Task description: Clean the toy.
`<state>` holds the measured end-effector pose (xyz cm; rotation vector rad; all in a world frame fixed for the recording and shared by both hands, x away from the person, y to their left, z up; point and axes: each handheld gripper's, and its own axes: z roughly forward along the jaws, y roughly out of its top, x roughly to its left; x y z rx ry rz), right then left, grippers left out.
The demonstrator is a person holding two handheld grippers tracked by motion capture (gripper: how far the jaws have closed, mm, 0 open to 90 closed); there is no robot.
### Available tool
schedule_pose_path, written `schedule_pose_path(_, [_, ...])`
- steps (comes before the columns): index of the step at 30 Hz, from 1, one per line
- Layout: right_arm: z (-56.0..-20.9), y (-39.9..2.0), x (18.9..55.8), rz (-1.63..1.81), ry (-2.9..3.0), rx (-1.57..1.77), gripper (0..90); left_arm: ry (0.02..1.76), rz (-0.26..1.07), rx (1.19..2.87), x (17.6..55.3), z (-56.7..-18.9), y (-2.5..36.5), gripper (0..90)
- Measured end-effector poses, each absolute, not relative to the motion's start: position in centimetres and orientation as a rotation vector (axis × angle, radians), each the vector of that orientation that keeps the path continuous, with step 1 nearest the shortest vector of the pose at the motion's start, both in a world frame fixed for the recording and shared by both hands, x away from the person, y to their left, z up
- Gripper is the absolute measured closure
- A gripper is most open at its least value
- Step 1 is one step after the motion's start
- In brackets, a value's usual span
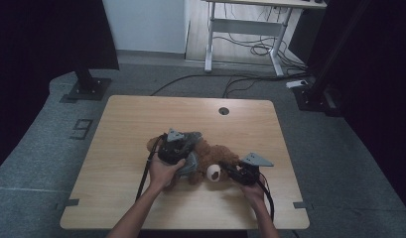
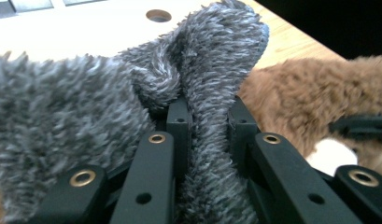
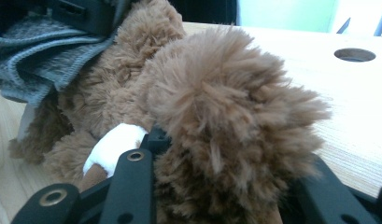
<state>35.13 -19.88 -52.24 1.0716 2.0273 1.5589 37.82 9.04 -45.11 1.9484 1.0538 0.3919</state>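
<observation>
The pale wooden rectangular table (image 1: 121,124) has wide bare board on every side of the work, with a round cable hole (image 1: 224,110) near its far edge and plenty of room to the left and front. Near its middle, slightly toward the person, lies a brown plush teddy bear (image 1: 218,153), its long axis running roughly left to right across the table, head end with the white muzzle toward the person's right. A grey fleecy garment (image 2: 62,116) wraps the bear's left part. The left gripper (image 1: 176,147) sits on that garment, its jaws clamped on an upright fold of grey fleece (image 2: 216,93), the fold pinched tight between them. The right gripper (image 1: 238,173) comes in from the right at the head end, its jaws closed on a tuft of brown plush (image 3: 226,116). By my reading, pulling the two grippers apart along the bear's axis would draw the garment off leftward, where the board lies open.
</observation>
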Motion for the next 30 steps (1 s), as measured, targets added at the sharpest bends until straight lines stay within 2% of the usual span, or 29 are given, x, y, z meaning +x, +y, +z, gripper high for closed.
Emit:
schedule_pose_path(9, [-52.2, -20.0, 34.7, 1.560, 2.035, 1.045, 59.9, 1.161, 0.410, 1.931, 37.7, -45.1, 13.8, 75.4])
schedule_pose_path(16, [-52.4, -20.1, 34.7, 1.582, 2.034, 1.019, 60.0, 1.074, 0.400, 1.973, 38.1, -43.7, 9.9, 75.5])
schedule_pose_path(19, [-52.5, -20.2, 34.7, 1.586, 2.039, 1.012, 59.9, 1.034, 0.340, 1.980, 38.6, -43.4, 7.5, 75.4])
schedule_pose_path(21, [-52.5, -20.2, 34.8, 1.587, 2.038, 1.007, 59.9, 1.012, 0.298, 2.006, 38.9, -43.5, 5.8, 75.4])
schedule_pose_path(24, [-52.5, -20.2, 34.8, 1.585, 2.040, 1.015, 59.7, 1.000, 0.313, 2.053, 39.0, -44.4, 3.9, 75.2])
schedule_pose_path(30, [-52.4, -20.2, 34.7, 1.584, 2.042, 1.027, 59.3, 1.034, 0.313, 2.033, 39.1, -44.7, 5.4, 75.5])
